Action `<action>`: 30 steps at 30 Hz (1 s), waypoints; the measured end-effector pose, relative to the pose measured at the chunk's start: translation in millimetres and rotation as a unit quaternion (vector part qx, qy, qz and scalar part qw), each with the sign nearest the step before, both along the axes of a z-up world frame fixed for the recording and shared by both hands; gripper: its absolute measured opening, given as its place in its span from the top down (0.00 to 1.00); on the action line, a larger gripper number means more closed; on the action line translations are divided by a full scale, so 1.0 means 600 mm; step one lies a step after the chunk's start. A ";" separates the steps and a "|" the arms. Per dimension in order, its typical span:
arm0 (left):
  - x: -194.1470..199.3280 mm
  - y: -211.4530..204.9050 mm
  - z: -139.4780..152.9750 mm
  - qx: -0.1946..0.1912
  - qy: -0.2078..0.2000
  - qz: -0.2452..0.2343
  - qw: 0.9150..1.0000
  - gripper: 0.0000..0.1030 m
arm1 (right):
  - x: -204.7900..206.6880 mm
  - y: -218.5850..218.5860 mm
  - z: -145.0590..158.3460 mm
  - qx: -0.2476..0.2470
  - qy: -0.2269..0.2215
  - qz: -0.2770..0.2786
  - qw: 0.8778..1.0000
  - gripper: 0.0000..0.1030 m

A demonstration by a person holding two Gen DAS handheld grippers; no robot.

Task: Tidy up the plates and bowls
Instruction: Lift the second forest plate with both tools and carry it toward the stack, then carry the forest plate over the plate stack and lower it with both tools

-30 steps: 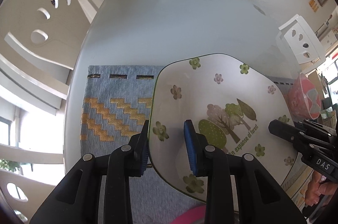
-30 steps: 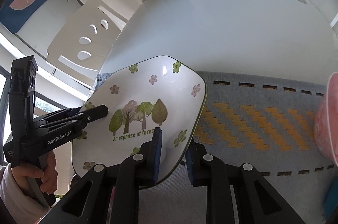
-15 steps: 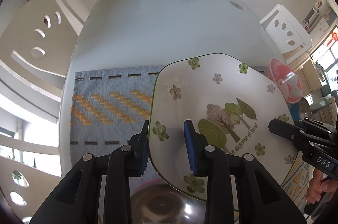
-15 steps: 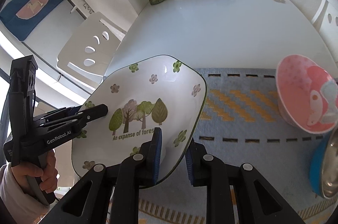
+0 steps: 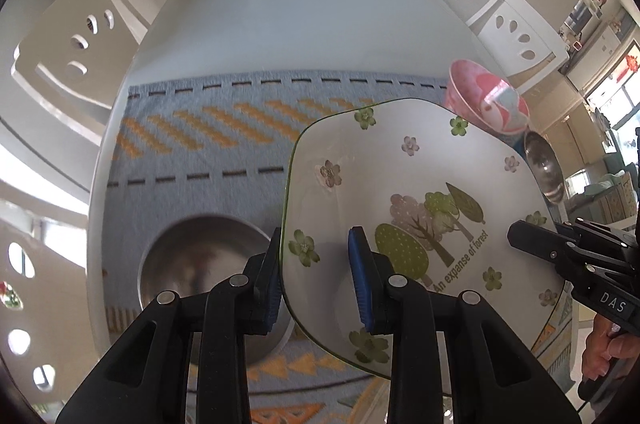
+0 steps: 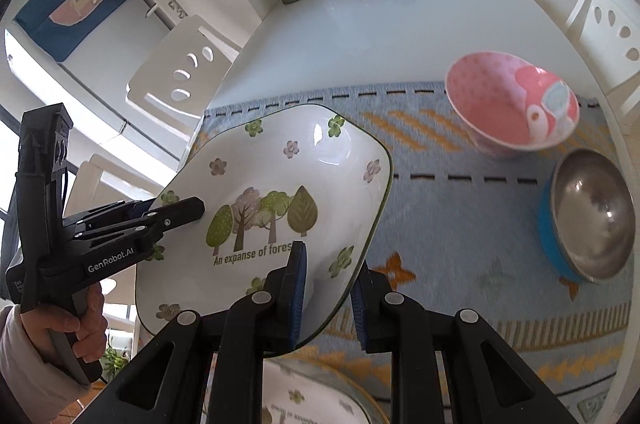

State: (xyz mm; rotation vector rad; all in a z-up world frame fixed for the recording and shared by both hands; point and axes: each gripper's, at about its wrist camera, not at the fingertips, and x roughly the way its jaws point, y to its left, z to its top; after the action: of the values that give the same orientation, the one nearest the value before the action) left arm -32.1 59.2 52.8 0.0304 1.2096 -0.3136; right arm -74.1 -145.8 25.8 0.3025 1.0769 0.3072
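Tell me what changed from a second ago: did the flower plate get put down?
No. The plate has been lifted higher over the placemat, so more shows now: the pink bowl, the steel bowl in blue, a big steel bowl and another plate below. Nothing was let go. The left tool and right tool still pinch its opposite edges.
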 end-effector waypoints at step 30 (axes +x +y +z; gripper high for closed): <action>-0.196 -0.034 -0.015 -0.005 0.024 0.062 0.998 0.74 | -0.014 -0.009 -0.003 -0.009 0.017 0.061 0.998 0.81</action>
State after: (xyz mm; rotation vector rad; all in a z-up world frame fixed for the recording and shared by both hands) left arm -150.0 38.6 43.9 -0.0611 1.2507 -0.2122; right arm -82.2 -151.4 24.0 0.2267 1.1341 0.4015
